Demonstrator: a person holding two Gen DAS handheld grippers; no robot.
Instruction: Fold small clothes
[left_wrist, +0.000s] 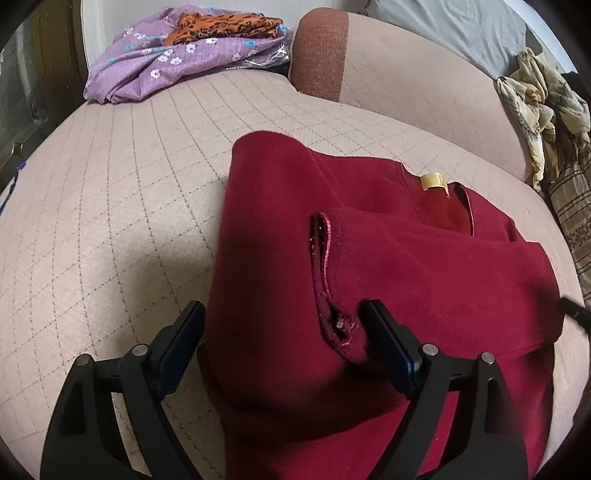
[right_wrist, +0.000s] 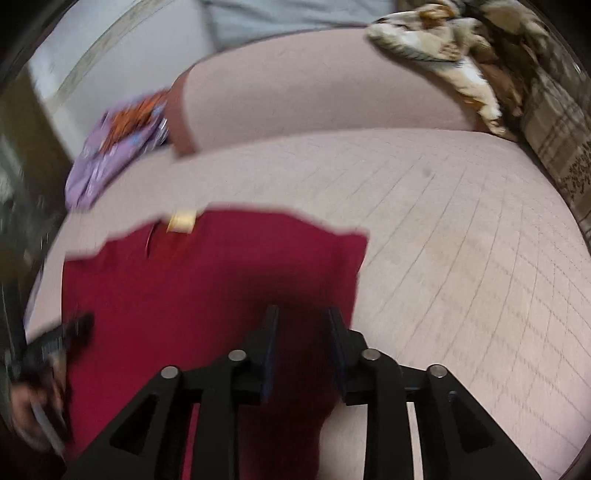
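A dark red top (left_wrist: 406, 266) lies on the beige quilted sofa seat (left_wrist: 122, 192), its sleeve folded across the body and a yellow neck label (left_wrist: 433, 181) at the far side. My left gripper (left_wrist: 282, 314) is wide open, its fingers astride the near left edge of the top and the sleeve cuff (left_wrist: 340, 328). In the blurred right wrist view the same red top (right_wrist: 192, 280) fills the lower left. My right gripper (right_wrist: 303, 317) is partly open over the top's right part, with red cloth between the fingers. The left gripper's tip (right_wrist: 74, 325) shows at the left edge.
A purple flowered cloth with an orange patterned one (left_wrist: 184, 55) lies at the seat's back left. A sofa backrest (left_wrist: 406, 74) rises behind. Crumpled cream floral fabric (left_wrist: 543, 110) and a striped brown cushion (left_wrist: 576, 221) sit on the right.
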